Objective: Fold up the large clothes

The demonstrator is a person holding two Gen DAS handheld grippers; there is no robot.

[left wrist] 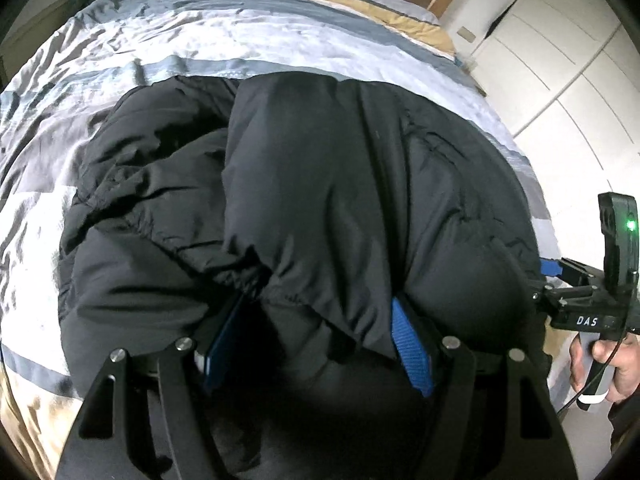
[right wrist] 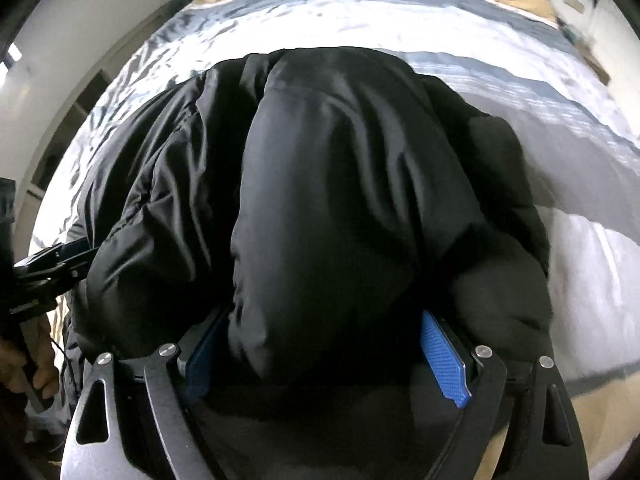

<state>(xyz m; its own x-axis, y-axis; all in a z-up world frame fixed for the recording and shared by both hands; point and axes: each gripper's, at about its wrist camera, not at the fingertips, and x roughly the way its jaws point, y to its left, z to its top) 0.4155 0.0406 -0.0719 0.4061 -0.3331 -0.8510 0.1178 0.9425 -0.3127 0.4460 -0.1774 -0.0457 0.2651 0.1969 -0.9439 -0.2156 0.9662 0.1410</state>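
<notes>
Left wrist: the left gripper (left wrist: 320, 340) has its blue pads clamped on a thick fold of the black jacket (left wrist: 320, 184), which lies bunched on the striped bed (left wrist: 200, 44). Right wrist: the right gripper (right wrist: 326, 356) grips a bulky fold of jacket (right wrist: 340, 200) between wide-set pads. Judged mid-fold; next, both hems likely go forward together.

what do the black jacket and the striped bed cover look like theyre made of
Black jacket: likely a smooth synthetic shell such as nylon or polyester over padding; it has a faint sheen, puffs up thickly and wrinkles finely at the seams.
Striped bed cover: probably a satiny woven fabric; the grey, white and tan bands catch bright glare and show sharp small creases. The fibre can't be told.
</notes>
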